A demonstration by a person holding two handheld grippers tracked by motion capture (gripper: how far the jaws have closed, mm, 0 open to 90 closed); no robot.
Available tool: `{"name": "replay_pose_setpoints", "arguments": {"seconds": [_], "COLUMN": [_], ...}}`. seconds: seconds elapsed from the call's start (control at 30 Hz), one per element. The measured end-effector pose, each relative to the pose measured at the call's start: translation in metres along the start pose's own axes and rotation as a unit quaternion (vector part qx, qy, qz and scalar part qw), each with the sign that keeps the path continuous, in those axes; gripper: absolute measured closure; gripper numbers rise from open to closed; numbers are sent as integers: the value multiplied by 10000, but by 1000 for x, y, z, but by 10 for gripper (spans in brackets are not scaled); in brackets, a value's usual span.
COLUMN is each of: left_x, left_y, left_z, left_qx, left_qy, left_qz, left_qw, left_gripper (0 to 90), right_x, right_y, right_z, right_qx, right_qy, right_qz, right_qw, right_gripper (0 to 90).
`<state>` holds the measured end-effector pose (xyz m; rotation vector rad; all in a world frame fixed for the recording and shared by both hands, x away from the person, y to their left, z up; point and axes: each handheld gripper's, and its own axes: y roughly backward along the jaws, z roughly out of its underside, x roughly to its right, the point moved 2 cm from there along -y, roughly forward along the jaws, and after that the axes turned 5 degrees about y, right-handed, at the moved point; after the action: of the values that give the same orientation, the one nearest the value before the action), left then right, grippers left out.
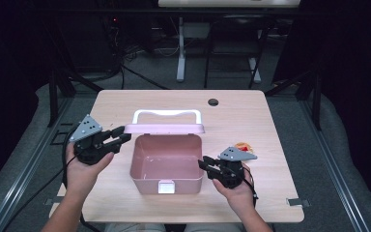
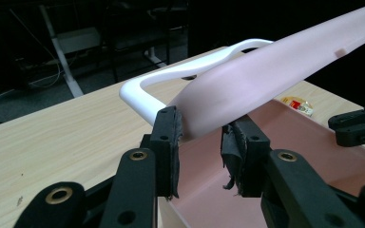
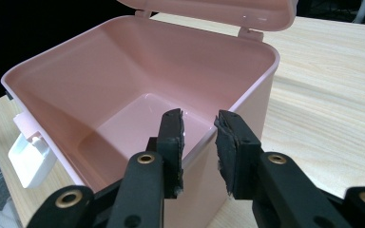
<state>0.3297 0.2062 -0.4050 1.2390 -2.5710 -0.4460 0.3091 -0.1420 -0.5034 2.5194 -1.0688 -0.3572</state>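
Box: a pink box [image 1: 166, 164] sits in the middle of the wooden table [image 1: 251, 116], close to the person's side. It is open, and nothing can be seen inside it.
Lid: the pink lid [image 1: 164, 128] stands up at the back of the box. It tips over the box a little.
Handle: a white handle [image 1: 167, 114] is on the lid, on the far side.
Latch: a small white latch [image 1: 166, 186] hangs on the front wall of the box.
Left gripper: the left gripper [image 1: 117, 136] is at the left end of the lid. In the left gripper view, the lid's edge [image 2: 247, 90] sits between the two jaws. The jaws are partly open. One pad is on the lid. I cannot tell if the other pad pushes on it too.
Right gripper: the right gripper [image 1: 204, 164] is at the right wall of the box. In the right gripper view, one jaw is inside the box [image 3: 138, 90] and one is outside, with the wall's rim between them. A gap shows by the wall, so it does not squeeze.
Small thing: a little yellow and red thing [image 1: 244, 145] lies on the table near the right gripper.
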Motion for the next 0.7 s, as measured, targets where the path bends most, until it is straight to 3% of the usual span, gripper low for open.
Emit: {"name": "replay_pose_setpoints", "arguments": {"seconds": [0.7], "left_x": [-7], "left_y": [-8], "left_z": [-16], "left_qx": [33], "left_qy": [22], "left_qz": [-39], "left_qw": [10000], "left_gripper": [670], "right_x": [0], "right_y": [0], "right_z": [0], "right_qx": [8], "right_qy": [-17], "right_qz": [-16], "right_qw": [10000], "right_gripper": [716]}}
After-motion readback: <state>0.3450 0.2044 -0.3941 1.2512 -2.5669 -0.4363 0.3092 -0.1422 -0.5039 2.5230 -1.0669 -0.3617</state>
